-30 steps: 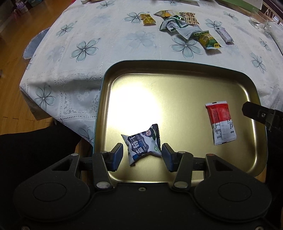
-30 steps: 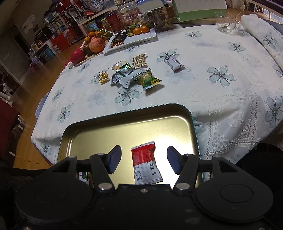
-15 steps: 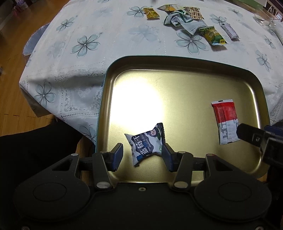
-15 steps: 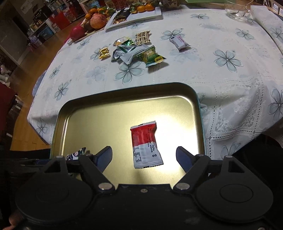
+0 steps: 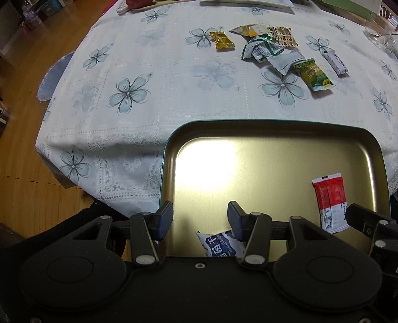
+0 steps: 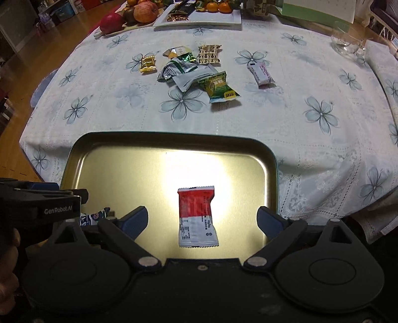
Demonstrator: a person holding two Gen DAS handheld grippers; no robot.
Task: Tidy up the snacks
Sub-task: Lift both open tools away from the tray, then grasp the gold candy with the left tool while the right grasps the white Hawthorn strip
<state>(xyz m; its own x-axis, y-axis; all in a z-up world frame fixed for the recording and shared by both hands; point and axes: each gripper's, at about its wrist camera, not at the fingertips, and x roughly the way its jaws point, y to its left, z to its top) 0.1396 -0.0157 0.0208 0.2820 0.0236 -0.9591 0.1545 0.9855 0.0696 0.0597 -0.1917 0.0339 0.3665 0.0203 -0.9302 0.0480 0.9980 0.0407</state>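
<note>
A gold metal tray sits at the table's near edge. A dark blue and white snack packet lies flat at the tray's near rim, just below my left gripper, whose jaws stand open and clear of it. A red and white packet lies flat on the tray between the wide jaws of my right gripper, which are still opening; the pads do not touch it. Several loose snack packets lie farther back on the floral tablecloth.
A pale pink packet lies apart to the right of the pile. A glass dish stands at the back right. Fruit and a white plate line the far edge. Wooden floor lies left of the table.
My right jaws spread wide and let go of the red packet, which stays on the tray. My left gripper drew back from the blue packet, which now lies below its fingers.
</note>
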